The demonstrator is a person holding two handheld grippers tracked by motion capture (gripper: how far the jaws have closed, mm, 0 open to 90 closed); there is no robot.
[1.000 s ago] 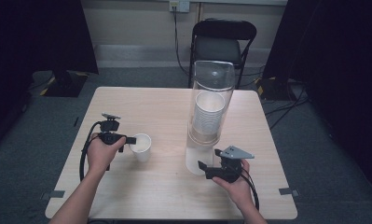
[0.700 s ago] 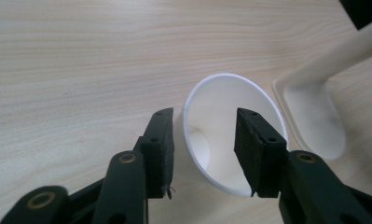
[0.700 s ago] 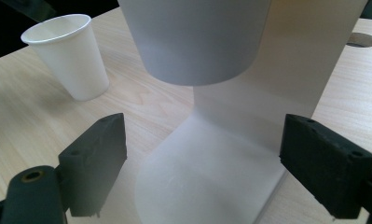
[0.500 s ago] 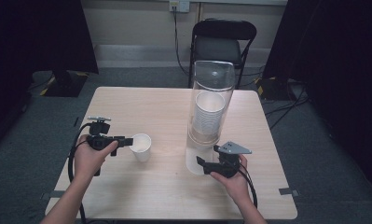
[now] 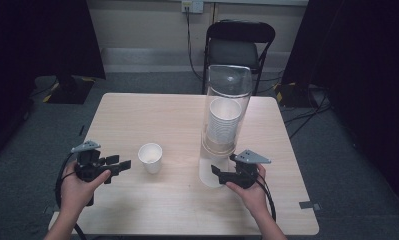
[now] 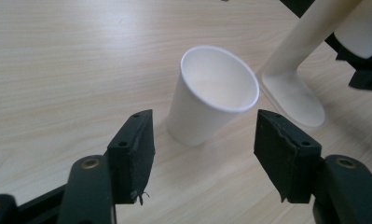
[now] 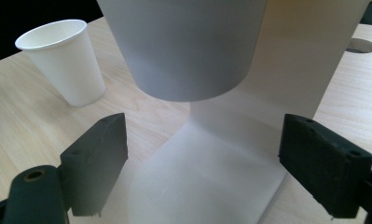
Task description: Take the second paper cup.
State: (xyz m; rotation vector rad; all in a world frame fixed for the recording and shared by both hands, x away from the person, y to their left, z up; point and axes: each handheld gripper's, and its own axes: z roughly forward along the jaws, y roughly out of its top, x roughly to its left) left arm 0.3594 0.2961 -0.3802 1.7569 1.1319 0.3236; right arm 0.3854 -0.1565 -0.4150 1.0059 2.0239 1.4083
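Between the jaws of the left gripper (image 6: pixel 204 154), which stand apart and have just been opening, nothing is clamped: the white paper cup (image 6: pixel 211 95) stands upright on the desk (image 5: pixel 137 115) just beyond them, untouched. In the high view this gripper (image 5: pixel 118 164) sits near the cup (image 5: pixel 150 157). The right gripper (image 7: pixel 202 158) holds its jaws wide apart on either side of the dispenser's white base (image 7: pixel 207 186), not pressing it; stacked cups (image 5: pixel 224 120) fill the clear tube (image 5: pixel 227 85) above.
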